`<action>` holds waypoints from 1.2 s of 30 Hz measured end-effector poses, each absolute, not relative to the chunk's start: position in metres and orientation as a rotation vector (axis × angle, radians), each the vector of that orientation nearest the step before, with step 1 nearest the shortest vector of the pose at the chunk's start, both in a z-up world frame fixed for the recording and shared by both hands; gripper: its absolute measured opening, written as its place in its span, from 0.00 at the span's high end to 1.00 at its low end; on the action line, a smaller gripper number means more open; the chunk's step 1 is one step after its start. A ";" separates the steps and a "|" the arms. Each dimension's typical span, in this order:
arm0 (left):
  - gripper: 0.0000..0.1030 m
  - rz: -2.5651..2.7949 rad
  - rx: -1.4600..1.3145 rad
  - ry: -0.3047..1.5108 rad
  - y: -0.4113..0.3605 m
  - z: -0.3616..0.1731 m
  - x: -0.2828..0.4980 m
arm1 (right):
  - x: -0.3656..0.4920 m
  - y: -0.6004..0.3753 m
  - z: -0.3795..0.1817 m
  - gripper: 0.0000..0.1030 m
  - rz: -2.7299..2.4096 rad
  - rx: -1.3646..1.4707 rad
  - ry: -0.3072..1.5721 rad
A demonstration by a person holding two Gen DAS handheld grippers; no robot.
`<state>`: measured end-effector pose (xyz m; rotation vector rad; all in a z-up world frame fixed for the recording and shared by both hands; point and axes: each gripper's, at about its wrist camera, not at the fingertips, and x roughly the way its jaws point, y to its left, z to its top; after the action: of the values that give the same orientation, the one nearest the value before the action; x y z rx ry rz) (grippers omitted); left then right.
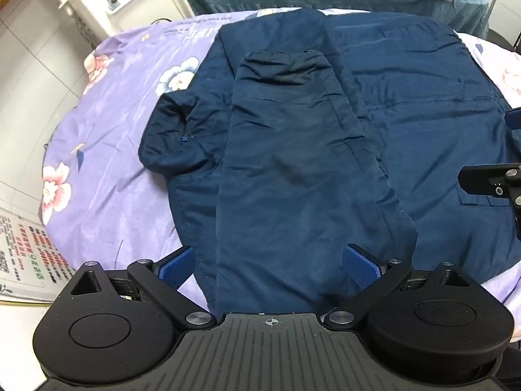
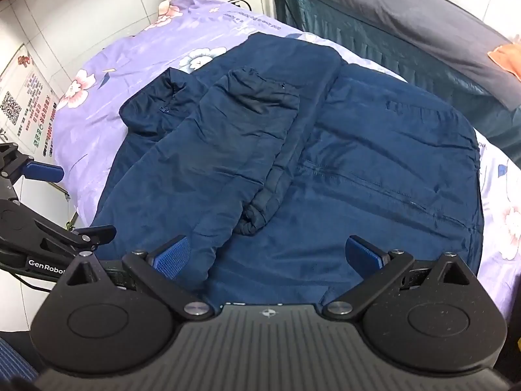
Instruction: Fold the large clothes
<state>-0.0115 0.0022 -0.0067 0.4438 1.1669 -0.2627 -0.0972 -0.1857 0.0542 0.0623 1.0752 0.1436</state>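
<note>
the near hem of the navy jacket (image 1: 293, 163) runs under the body of the left tongs (image 1: 270, 267) and cannot be seen. the right tongs (image 1: 488, 182) are cut off by the right edge of the left wrist view, jaws out of sight. print on the purple sheet (image 1: 114, 163) and on the floor poster (image 1: 22, 244) is too small to read. the grey bedding (image 2: 407, 16) runs off the frame.

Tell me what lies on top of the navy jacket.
A folded-in sleeve lies along the jacket, black cuff at the far end. The jacket panel beneath it is covered; below the jacket, only the floral sheet shows around its edges.
</note>
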 end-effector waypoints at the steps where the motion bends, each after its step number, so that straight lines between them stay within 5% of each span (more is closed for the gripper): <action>1: 0.00 -0.264 0.445 1.166 0.001 -0.007 -0.012 | -0.100 -0.183 0.053 0.02 0.144 0.064 1.079; 36: 0.00 -0.277 0.485 1.168 -0.004 -0.005 -0.013 | -0.096 -0.205 0.055 0.02 0.138 0.106 1.108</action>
<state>-0.0129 -0.0037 -0.0053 0.4854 1.1679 -0.2767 -0.0960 -0.2049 0.0553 0.1063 1.1077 0.1383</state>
